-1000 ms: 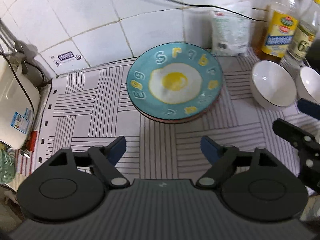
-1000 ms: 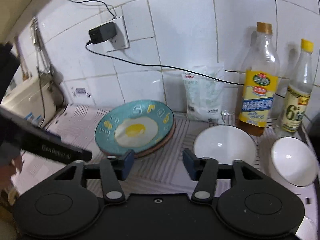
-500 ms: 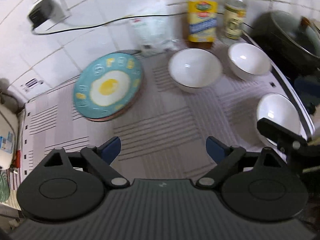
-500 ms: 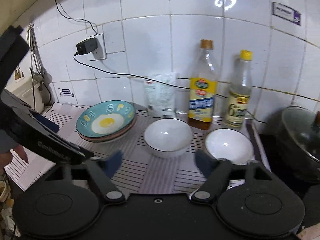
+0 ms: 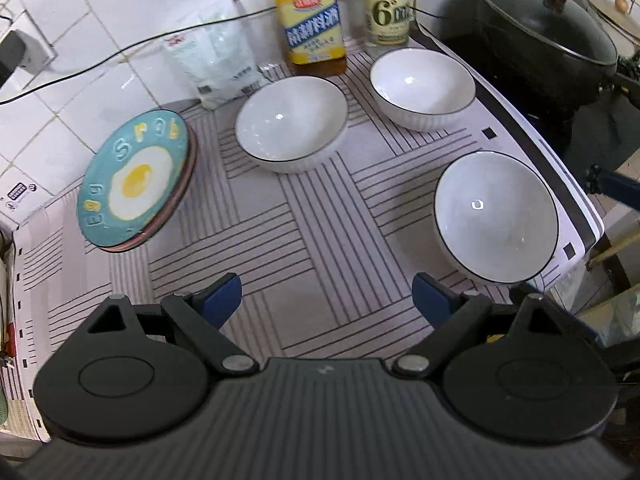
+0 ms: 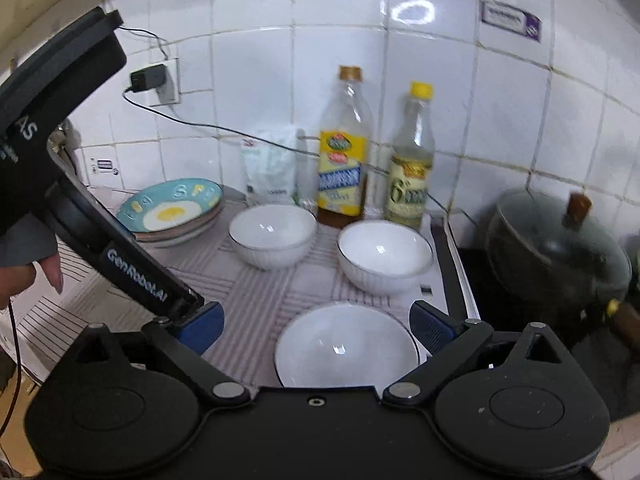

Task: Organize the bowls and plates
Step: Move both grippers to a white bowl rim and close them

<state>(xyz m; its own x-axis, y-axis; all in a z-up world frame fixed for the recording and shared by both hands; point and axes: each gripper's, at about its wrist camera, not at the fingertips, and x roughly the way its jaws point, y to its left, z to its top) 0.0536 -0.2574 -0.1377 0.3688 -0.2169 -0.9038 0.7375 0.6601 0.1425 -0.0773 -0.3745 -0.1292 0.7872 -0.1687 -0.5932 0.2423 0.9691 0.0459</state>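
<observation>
Left gripper [image 5: 326, 300] jaws wide apart, holding nothing; right gripper [image 6: 316, 328] likewise, straddling near white ceramic bowl [image 6: 346, 350]; teal egg-print plate [image 5: 134, 178] far left.

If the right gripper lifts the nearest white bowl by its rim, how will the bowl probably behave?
The nearest white bowl looks glazed, with bright highlights, so the open right gripper may slip on its rim. It seems rigid ceramic, probably fragile and fairly heavy. Held by one side, it would likely tilt.
</observation>
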